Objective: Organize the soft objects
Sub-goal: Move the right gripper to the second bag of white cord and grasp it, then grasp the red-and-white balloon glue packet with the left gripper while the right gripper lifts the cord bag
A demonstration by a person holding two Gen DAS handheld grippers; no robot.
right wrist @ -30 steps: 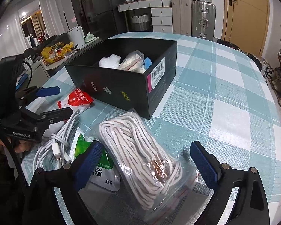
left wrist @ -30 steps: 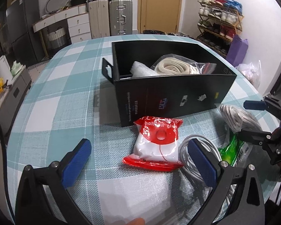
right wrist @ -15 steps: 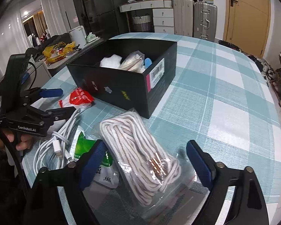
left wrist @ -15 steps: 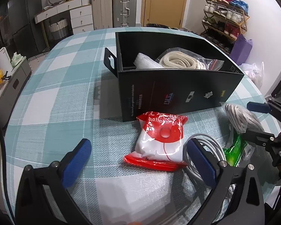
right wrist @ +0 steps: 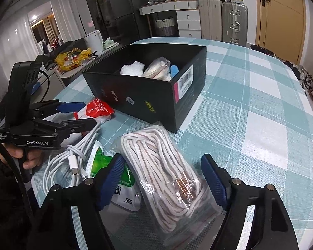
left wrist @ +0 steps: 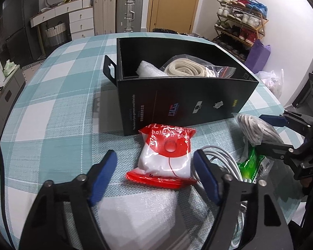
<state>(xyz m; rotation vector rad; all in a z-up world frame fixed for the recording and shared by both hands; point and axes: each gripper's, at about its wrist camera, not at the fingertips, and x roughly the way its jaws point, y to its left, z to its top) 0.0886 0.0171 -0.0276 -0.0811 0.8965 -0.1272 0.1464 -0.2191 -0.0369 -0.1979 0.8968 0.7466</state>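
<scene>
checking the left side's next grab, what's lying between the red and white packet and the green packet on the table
A coil of white cable lies between the red and white packet and the green packet, on the checked table. The left wrist view shows it best.

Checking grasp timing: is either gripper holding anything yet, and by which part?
Nothing is held. The left gripper straddles the red-and-white packet, the right gripper the bagged rope; both have just been closing, fingers not yet pressing.

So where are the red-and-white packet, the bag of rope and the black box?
Red-and-white packet (left wrist: 167, 156): left wrist view, on its white middle below the red ring.
Bag of rope (right wrist: 162, 173): right wrist view, on the coiled rope inside the clear bag.
Black box (left wrist: 189, 102): left wrist view, on its near outer wall.
</scene>
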